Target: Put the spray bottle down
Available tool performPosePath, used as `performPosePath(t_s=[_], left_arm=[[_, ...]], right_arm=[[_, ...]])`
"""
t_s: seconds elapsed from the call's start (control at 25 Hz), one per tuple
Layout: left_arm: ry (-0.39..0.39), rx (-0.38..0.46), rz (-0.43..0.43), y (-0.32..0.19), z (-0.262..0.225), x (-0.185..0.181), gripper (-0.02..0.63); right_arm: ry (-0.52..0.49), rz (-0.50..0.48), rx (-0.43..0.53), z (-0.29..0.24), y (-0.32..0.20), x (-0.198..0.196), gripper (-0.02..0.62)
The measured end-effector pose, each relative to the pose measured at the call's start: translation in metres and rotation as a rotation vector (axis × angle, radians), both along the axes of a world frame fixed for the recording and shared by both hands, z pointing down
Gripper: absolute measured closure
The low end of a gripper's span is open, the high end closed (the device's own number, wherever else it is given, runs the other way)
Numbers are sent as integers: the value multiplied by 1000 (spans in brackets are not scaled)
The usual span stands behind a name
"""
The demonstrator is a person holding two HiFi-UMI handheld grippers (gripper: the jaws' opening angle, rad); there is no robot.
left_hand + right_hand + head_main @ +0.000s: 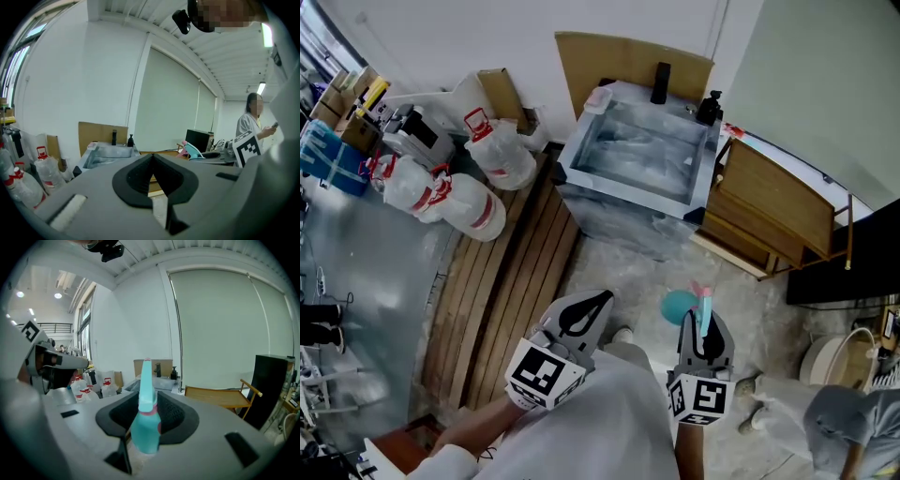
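Note:
A teal spray bottle [679, 306] with a pink trigger is clamped upright in my right gripper [703, 321], held in the air above the concrete floor. In the right gripper view the bottle [145, 420] fills the gap between the black pads, its nozzle pointing up. My left gripper [598, 305] hangs beside it to the left, jaws closed tip to tip on nothing. The left gripper view shows those tips [152, 157] meeting, with the bottle [190, 150] off to the right. Both point toward a steel sink [581, 141] ahead.
Behind the sink stands a cardboard sheet [600, 56]. A wooden rack [773, 211] is at its right and a dark cabinet [853, 253] beyond. Water jugs [483, 202] lie at the left beside wooden floor slats [502, 291]. A person [253, 117] stands at the right.

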State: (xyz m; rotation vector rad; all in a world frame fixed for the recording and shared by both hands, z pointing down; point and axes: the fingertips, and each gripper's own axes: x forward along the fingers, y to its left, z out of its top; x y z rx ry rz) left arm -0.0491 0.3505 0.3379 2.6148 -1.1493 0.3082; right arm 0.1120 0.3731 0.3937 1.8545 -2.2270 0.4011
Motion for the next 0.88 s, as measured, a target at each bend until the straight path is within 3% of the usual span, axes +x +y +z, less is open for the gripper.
performPosePath(t_s=[0.2,0.4,0.6,0.88], left_arm=[[-14,-11,19,-9,6,21,601],[-3,-7,35,-46,12,28,601],[40,-18,38,-111,20,24,601],[74,-2,108,-234,6,23,601]], right_arm=[[-18,-34,-7,5,-2,3,480],[-6,-51,0,7,-40,0,480],[15,-24,13,6,-104,2,480],[42,50,8,-11,-217,5,480]])
